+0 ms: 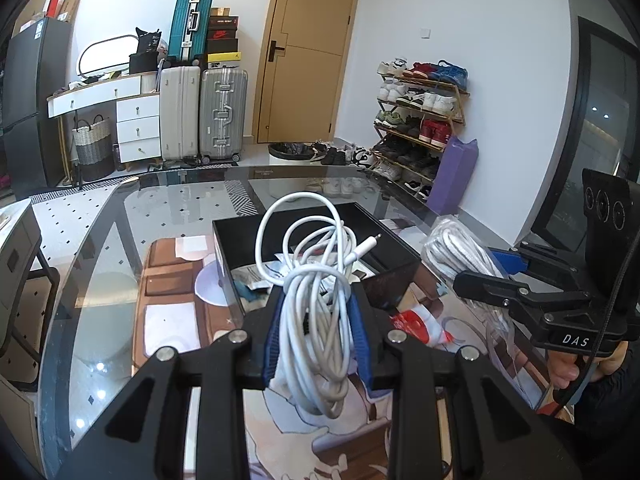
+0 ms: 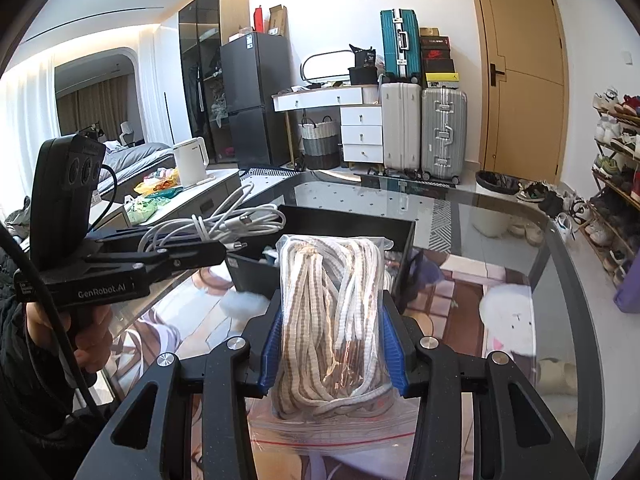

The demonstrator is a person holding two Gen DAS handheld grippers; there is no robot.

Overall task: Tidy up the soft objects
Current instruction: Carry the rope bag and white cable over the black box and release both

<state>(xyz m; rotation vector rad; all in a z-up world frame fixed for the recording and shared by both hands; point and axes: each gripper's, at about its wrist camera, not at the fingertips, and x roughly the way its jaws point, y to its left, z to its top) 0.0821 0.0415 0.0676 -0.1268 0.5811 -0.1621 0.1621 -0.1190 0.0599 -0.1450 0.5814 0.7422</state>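
My left gripper (image 1: pixel 318 304) is shut on a coiled white cable (image 1: pixel 316 264) and holds it above the near edge of an open black box (image 1: pixel 280 228) on the glass table. My right gripper (image 2: pixel 334 312) is shut on a clear zip bag of beige and white laces (image 2: pixel 332 320), held just in front of the same black box (image 2: pixel 404 240). In the left wrist view the bag (image 1: pixel 456 248) and right gripper (image 1: pixel 480 284) are at the right. In the right wrist view the left gripper (image 2: pixel 216 246) with the cable (image 2: pixel 216 222) is at the left.
The glass table (image 1: pixel 100 260) lies over a patterned mat (image 1: pixel 172 280). The box holds small packets (image 1: pixel 256 276). A red and white item (image 1: pixel 420 324) lies right of the box. Suitcases (image 1: pixel 204 112), a shoe rack (image 1: pixel 420 120) and a door (image 1: pixel 308 52) stand beyond.
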